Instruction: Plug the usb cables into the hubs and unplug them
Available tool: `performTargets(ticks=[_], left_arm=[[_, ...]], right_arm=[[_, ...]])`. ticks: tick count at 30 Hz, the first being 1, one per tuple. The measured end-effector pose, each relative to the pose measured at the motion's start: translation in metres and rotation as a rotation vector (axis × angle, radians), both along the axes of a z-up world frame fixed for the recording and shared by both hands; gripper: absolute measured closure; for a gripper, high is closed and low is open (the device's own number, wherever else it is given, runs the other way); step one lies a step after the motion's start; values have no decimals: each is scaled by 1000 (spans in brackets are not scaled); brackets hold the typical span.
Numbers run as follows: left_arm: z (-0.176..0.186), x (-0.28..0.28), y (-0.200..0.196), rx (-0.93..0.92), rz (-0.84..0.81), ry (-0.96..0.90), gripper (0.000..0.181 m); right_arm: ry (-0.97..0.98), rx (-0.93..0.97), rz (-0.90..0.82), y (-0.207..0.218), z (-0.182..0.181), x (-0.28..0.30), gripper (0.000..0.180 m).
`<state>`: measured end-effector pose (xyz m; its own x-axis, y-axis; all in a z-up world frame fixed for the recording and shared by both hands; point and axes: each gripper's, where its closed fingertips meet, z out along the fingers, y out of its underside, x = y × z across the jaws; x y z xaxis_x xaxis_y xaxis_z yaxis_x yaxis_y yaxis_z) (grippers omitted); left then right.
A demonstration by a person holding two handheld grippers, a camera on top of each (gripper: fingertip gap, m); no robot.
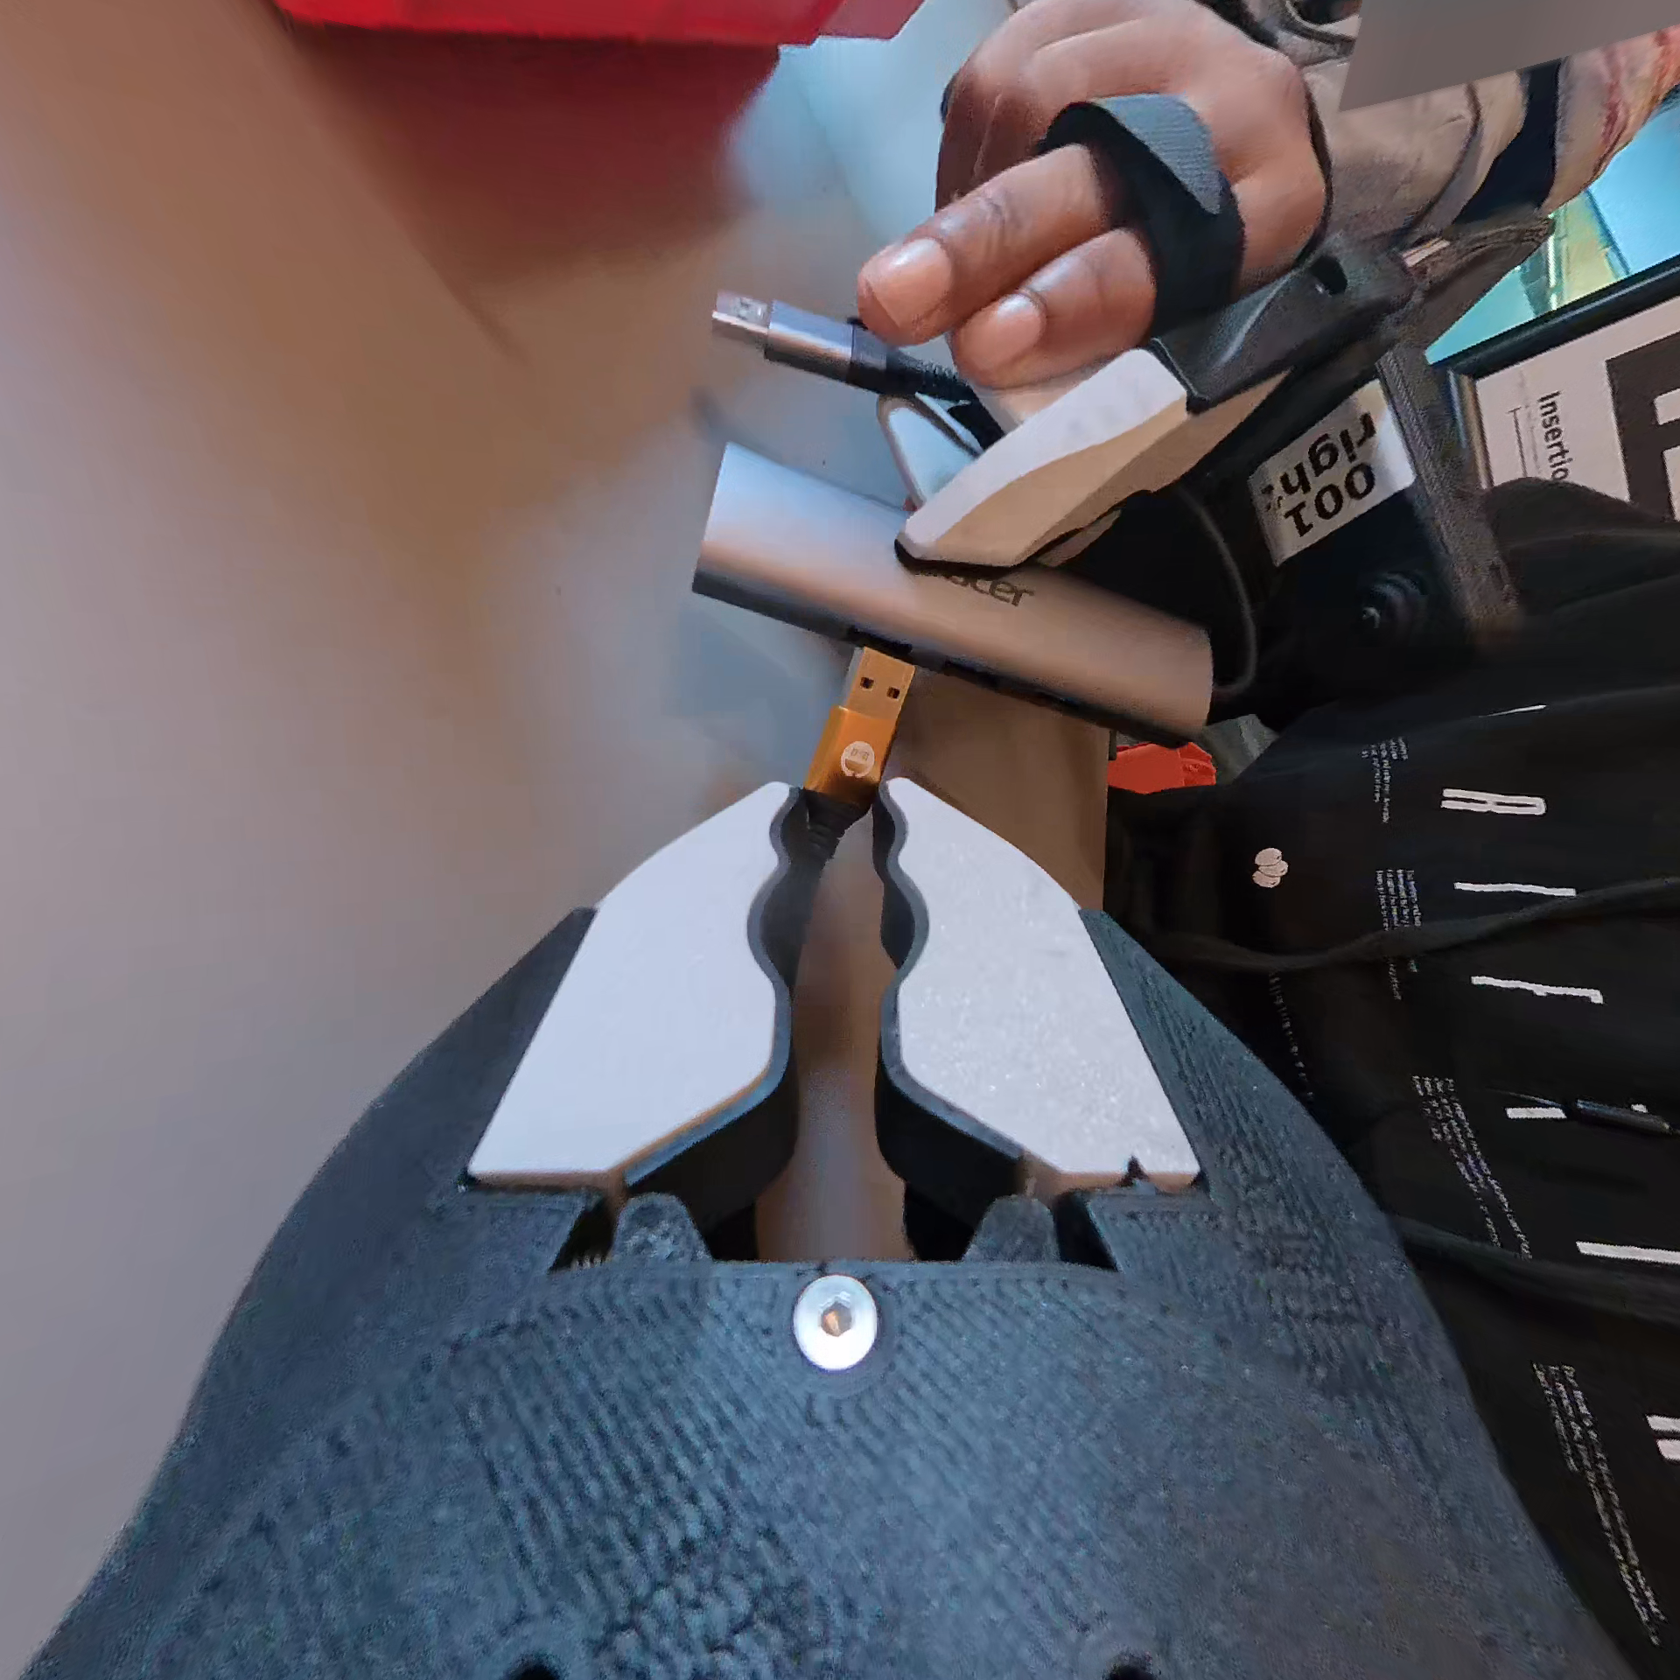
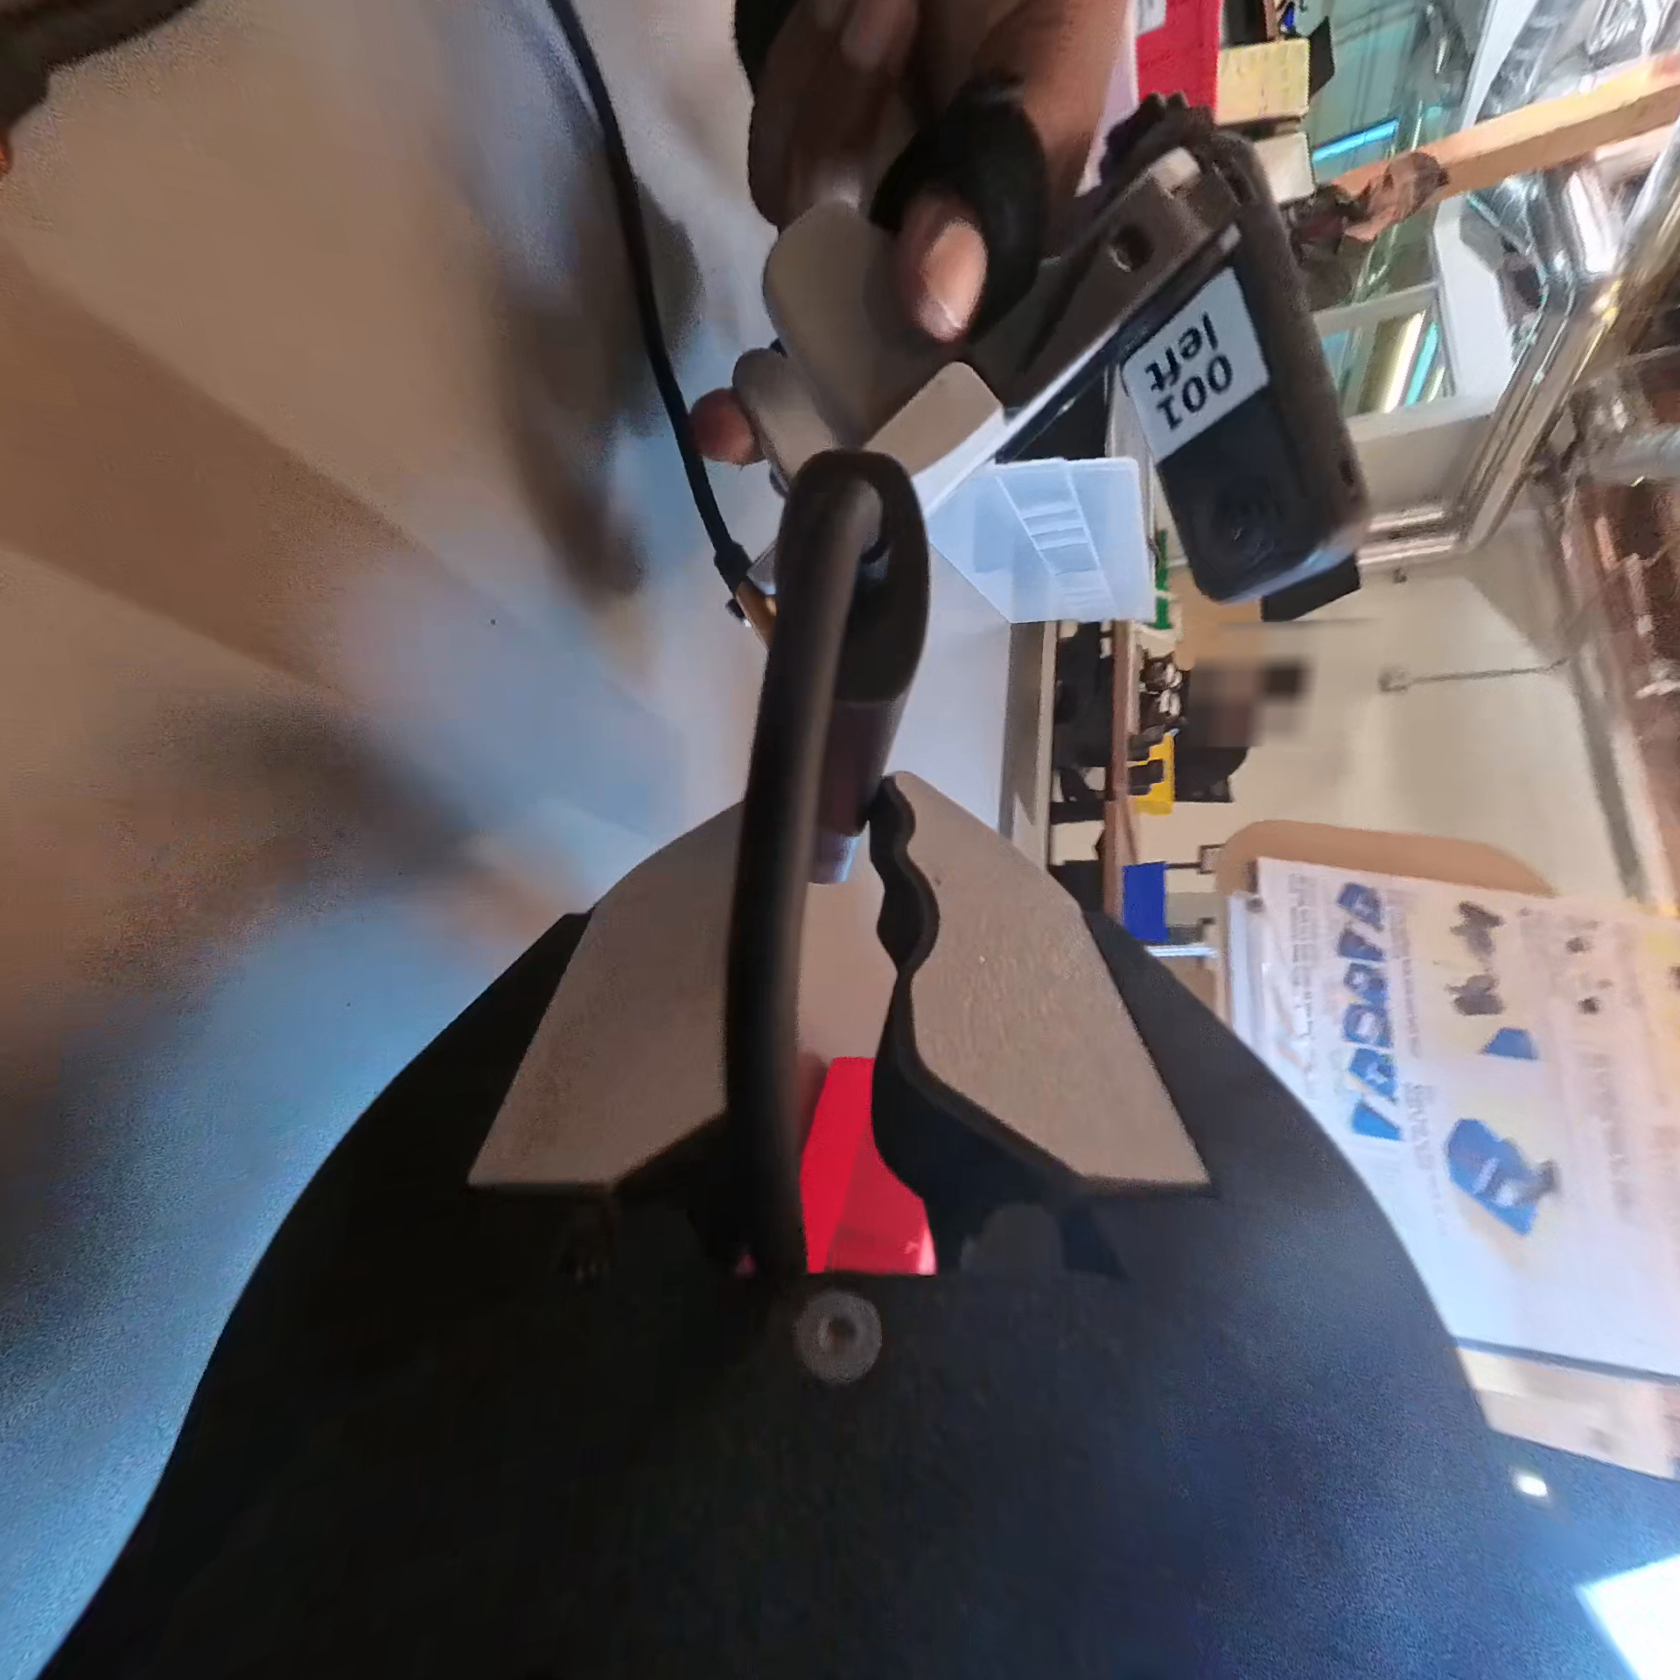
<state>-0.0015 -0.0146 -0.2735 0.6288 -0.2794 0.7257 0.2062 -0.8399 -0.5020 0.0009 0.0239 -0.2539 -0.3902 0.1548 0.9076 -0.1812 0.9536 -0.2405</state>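
Between the left gripper's [image 1: 832, 800] grey fingertips sits the black boot of an orange plug [image 1: 855, 741], the fingers clenched on it, its metal tip just at a port on the hub's [image 1: 955, 595] edge; I cannot tell if it is seated. Across from it the right gripper [image 1: 1000, 473] clamps the silver hub from above, tilted, a hand [image 1: 1091, 182] strapped to its handle with a finger curled forward beside a loose grey plug [image 1: 800, 332]. From the right wrist view, the hub's own black cable [image 2: 782, 818] loops up past the right fingers
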Motion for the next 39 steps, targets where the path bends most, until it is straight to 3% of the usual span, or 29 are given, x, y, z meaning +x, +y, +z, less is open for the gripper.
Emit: performTargets(ticks=[6, 19, 27, 34, 37, 39], left_arm=[[-8, 2, -6, -44, -33, -1, 167], [-15, -3, -10, -73, -59, 50, 167], [4, 11, -21, 35, -193, -13, 168], [18, 18, -20, 87, -203, -139, 168], [19, 18, -18, 112, -206, -153, 176], [39, 26, -15, 168, -211, -249, 181]], right_arm=[[51, 176, 50, -5, -8, 1, 163], [49, 247, 84, -18, -20, 4, 164], [31, 124, 162, -31, -13, 14, 163], [52, 30, 174, -37, -2, 19, 163], [50, -17, 217, -50, 2, 23, 163], [35, -68, 270, -69, 2, 27, 163]])
